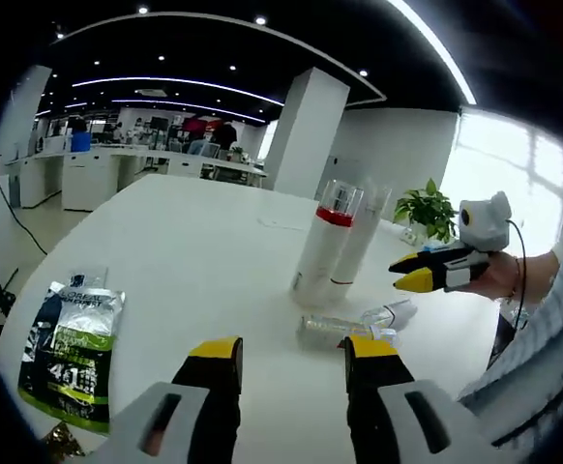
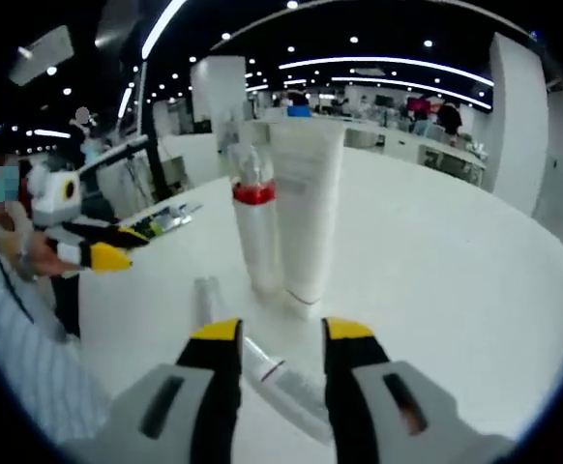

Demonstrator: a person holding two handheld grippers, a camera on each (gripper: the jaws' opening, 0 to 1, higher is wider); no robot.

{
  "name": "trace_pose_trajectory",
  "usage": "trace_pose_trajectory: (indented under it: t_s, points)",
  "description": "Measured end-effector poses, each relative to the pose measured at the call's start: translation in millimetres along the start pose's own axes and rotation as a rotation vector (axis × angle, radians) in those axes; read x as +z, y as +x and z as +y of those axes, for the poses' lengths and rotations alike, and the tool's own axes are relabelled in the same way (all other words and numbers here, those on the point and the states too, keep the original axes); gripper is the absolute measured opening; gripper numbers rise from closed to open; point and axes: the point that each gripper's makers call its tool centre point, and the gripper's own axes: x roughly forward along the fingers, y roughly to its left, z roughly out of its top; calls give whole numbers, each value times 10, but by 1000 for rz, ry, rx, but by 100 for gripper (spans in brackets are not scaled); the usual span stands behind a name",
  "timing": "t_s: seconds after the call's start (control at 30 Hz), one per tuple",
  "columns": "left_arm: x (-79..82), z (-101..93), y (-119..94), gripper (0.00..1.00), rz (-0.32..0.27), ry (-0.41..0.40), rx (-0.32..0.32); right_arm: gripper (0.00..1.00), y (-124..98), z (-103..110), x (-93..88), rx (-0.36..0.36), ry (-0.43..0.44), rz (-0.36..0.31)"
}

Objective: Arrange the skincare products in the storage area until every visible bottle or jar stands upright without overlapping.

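On the white table [image 1: 194,251] two tall products stand upright and touching: a white bottle with a red band [image 1: 322,242] and clear cap, and beside it a white tube [image 1: 357,244] standing on its cap. In the right gripper view the same pair appears, the red-banded bottle [image 2: 254,232] left of the tube [image 2: 308,208].

Just in front of that pair, a clear bottle [image 1: 332,329] lies on its side, with what seems to be a second small clear item [image 1: 390,313] lying beside it, though the glare makes this hard to confirm. In the right gripper view the lying clear bottle [image 2: 262,362] runs from near the upright pair down between the jaws.

The left gripper [image 1: 289,350] hangs above the table short of the pair, jaws apart, nothing between them. The right gripper [image 2: 280,332] is also spread, straddling the lying bottle without closing on it; it [image 1: 405,272] appears right of the pair in the left gripper view.

A green and black sachet [image 1: 72,350] lies well left of the pair. A potted plant [image 1: 427,211] stands behind them.
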Motion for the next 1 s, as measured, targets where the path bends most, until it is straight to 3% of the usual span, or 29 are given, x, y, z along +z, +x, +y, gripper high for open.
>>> trace_pose_trajectory:
  t_s: [0.07, 0.2, 0.27, 0.4, 0.57, 0.7, 0.9, 1.0]
  points:
    - [-27, 20, 11, 43, 12, 11, 1, 31, 38, 123, -3, 39, -13, 8]
    - [-41, 50, 20, 43, 30, 30, -14, 31, 183, 563, -91, 205, -132, 75]
    - [-28, 54, 11, 43, 29, 15, -28, 31, 286, 685, -127, 245, -171, 97]
    - [-33, 64, -26, 43, 30, 23, -38, 30, 433, 740, -145, 246, -164, 120]
    - [-108, 68, -100, 43, 49, 60, -42, 27, 563, 770, -270, 235, -305, 199]
    - [-149, 33, -147, 42, 58, 61, -55, 19, 611, 785, -349, 212, -342, 216]
    - [-260, -45, -189, 42, 83, 88, -85, 18, 537, 987, -367, 292, -372, 196]
    - [-366, -159, -211, 42, 112, 101, -151, 18, 495, 1119, -412, 357, -414, 197]
